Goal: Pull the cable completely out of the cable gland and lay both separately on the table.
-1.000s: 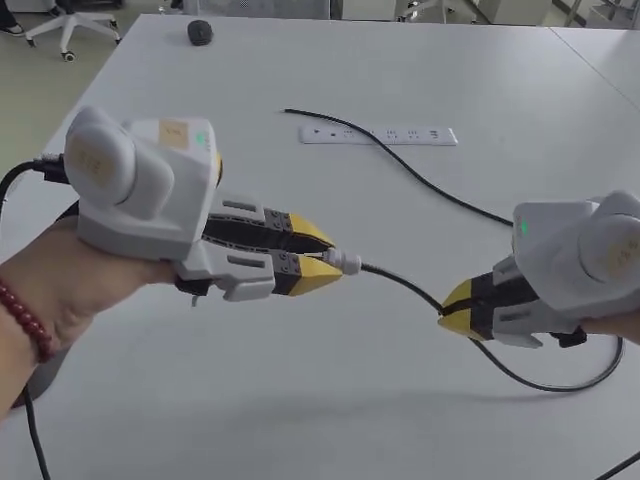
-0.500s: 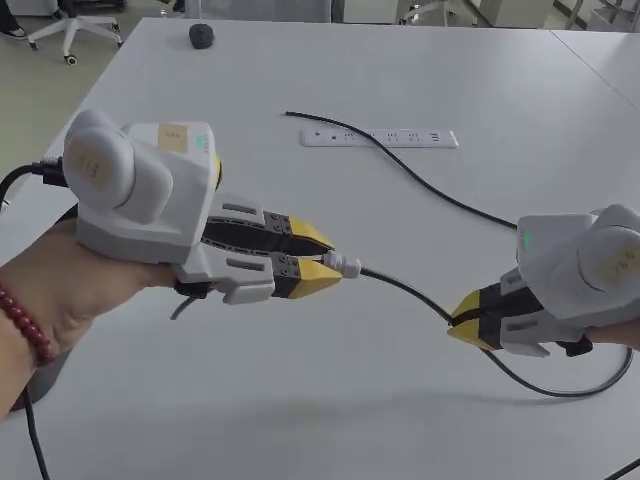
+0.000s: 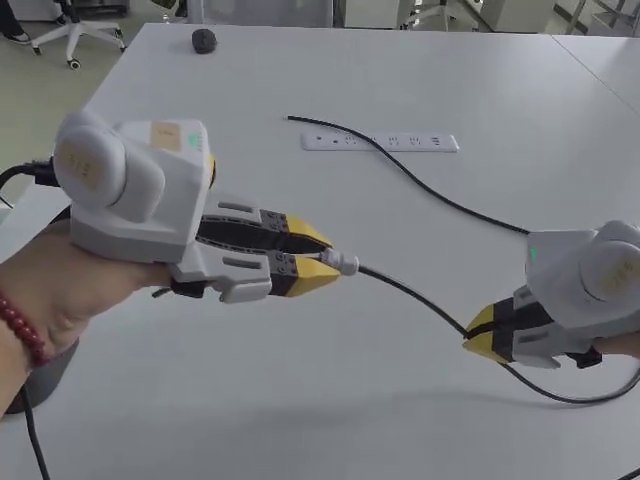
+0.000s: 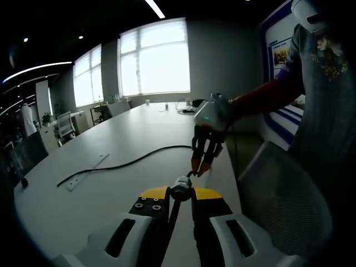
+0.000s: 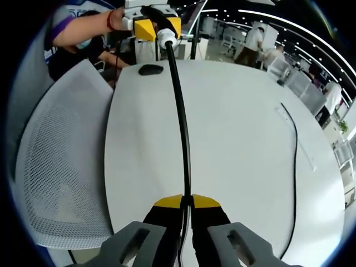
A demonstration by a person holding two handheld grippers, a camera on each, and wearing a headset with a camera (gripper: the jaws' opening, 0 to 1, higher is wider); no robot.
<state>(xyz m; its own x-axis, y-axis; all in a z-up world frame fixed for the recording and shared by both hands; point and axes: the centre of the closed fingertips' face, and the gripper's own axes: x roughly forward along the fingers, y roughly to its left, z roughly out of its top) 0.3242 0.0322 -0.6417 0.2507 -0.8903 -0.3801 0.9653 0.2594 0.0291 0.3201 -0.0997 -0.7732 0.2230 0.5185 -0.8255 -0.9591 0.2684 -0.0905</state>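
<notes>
My left gripper (image 3: 322, 262) is shut on a small white cable gland (image 3: 340, 263), held above the white table (image 3: 300, 80). In the left gripper view the cable gland (image 4: 180, 188) sits between the yellow-tipped jaws. A black cable (image 3: 410, 290) runs from the gland to my right gripper (image 3: 483, 333), which is shut on it. Beyond that, the cable loops back across the table toward the far side (image 3: 400, 165). In the right gripper view the cable (image 5: 182, 117) stretches straight from my jaws up to the cable gland (image 5: 166, 36).
A white power strip (image 3: 380, 141) lies flat on the table under the far cable run. A dark computer mouse (image 3: 204, 40) rests near the table's far left corner. Office chairs (image 3: 75, 25) stand beyond the table. A mesh chair (image 5: 55, 156) is close beside the table.
My right gripper has moved right and away from the left one, sliding further along the cable. The stretch of cable between the grippers is longer. The left gripper keeps its place.
</notes>
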